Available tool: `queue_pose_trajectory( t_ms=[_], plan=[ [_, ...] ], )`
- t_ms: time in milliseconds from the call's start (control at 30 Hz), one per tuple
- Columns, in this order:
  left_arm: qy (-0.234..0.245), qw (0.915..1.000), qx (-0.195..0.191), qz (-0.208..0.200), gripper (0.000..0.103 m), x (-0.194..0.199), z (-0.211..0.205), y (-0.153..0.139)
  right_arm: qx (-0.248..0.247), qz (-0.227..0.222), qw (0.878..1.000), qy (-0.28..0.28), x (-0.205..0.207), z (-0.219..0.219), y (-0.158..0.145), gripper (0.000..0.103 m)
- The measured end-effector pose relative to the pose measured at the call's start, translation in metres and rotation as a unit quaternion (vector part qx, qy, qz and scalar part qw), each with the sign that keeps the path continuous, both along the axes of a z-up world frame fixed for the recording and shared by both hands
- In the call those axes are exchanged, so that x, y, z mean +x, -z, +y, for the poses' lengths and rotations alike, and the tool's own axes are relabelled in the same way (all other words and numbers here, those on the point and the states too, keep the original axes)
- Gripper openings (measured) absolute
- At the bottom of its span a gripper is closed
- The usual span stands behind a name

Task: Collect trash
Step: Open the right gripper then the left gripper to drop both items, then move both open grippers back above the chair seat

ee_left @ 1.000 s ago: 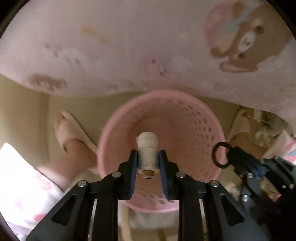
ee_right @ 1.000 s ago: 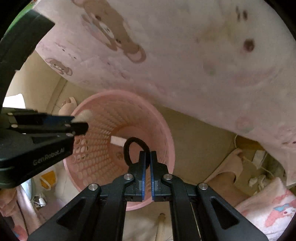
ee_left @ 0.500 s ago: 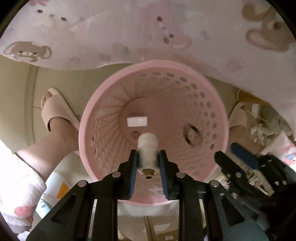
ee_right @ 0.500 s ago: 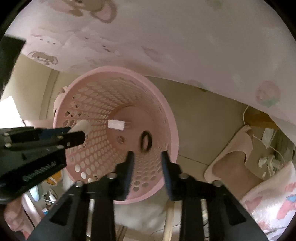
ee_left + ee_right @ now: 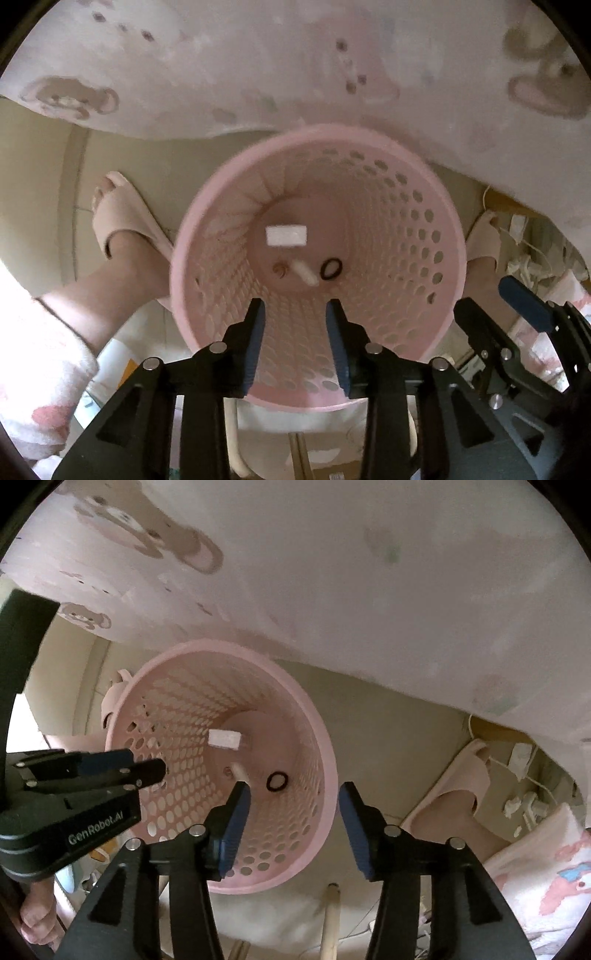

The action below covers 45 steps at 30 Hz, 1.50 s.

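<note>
A pink perforated basket [image 5: 448, 236] stands on the floor below both grippers; it also shows in the right wrist view [image 5: 325, 746]. On its bottom lie a white thread spool [image 5: 306, 272], a black hair tie [image 5: 331, 268], a white rectangular piece [image 5: 286, 235] and a small brown bit [image 5: 279, 268]. The spool [image 5: 238, 771], hair tie [image 5: 277, 781] and white piece [image 5: 224, 739] show in the right wrist view too. My left gripper [image 5: 295, 325] is open and empty above the basket. My right gripper [image 5: 293, 812] is open and empty above the basket's near rim.
A pink bear-print sheet [image 5: 295, 66] hangs over the far side. The person's feet in beige slippers [image 5: 122, 218] stand left and right [image 5: 469, 775] of the basket. Cables and a plug [image 5: 521, 760] lie on the floor at right. A wooden stick [image 5: 330, 923] lies below.
My left gripper opened and the thread spool fell to the basket bottom. My right gripper, which let go of the hair tie earlier, opened wider; the hair tie now lies on the bottom.
</note>
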<state>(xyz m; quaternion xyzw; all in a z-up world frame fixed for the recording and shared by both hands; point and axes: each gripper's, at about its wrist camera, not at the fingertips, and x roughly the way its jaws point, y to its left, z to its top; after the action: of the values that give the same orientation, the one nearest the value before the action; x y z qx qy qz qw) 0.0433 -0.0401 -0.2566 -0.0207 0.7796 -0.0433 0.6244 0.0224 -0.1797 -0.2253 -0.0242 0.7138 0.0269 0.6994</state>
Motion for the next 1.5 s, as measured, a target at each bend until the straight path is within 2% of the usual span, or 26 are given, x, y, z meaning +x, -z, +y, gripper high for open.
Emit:
queue_pose_trajectory(
  t_ms=[133, 233, 333, 433, 533, 633, 833, 1033, 1133, 1233, 1500],
  plan=[
    [-0.002, 0.9988, 0.002, -0.049, 0.048, 0.007, 0.003, -0.03, -0.003, -0.035, 0.999, -0.005, 0.0, 0.003, -0.023, 0.053],
    [0.017, 0.9936, 0.03, -0.108, 0.053, 0.01, 0.003, -0.058, 0.009, -0.056, 0.998, -0.004, -0.001, 0.003, -0.043, 0.054],
    [0.009, 0.9869, 0.007, -0.161, 0.056, 0.012, 0.005, -0.085, 0.037, -0.078, 0.996, 0.009, -0.004, -0.002, -0.066, 0.055],
    [0.002, 0.9772, -0.01, -0.212, 0.057, 0.013, 0.008, -0.112, 0.034, -0.123, 0.992, 0.015, -0.005, -0.007, -0.091, 0.057],
    [0.012, 0.964, -0.003, -0.266, 0.06, 0.014, 0.006, -0.136, 0.024, -0.171, 0.985, 0.012, -0.005, -0.008, -0.114, 0.058],
    [0.024, 0.9531, 0.01, -0.301, 0.061, 0.013, 0.002, -0.15, 0.021, -0.205, 0.978, 0.008, -0.005, -0.006, -0.132, 0.06],
    [-0.002, 0.9405, -0.007, -0.34, 0.061, 0.008, 0.012, -0.171, 0.037, -0.253, 0.967, 0.005, -0.012, -0.007, -0.16, 0.06],
    [-0.008, 0.9149, 0.008, -0.403, 0.064, 0.002, 0.016, -0.194, 0.022, -0.32, 0.947, -0.002, -0.018, -0.009, -0.184, 0.06],
    [-0.008, 0.9038, -0.004, -0.428, 0.07, 0.003, 0.013, -0.202, 0.019, -0.341, 0.94, 0.001, -0.02, -0.012, -0.191, 0.061],
    [-0.022, 0.8949, 0.007, -0.446, 0.075, 0.01, 0.009, -0.203, 0.016, -0.354, 0.935, 0.005, -0.016, -0.017, -0.196, 0.061],
    [-0.036, 0.8986, 0.008, -0.437, 0.077, 0.02, 0.01, -0.204, 0.013, -0.366, 0.93, 0.012, -0.003, -0.029, -0.201, 0.061]
  ],
)
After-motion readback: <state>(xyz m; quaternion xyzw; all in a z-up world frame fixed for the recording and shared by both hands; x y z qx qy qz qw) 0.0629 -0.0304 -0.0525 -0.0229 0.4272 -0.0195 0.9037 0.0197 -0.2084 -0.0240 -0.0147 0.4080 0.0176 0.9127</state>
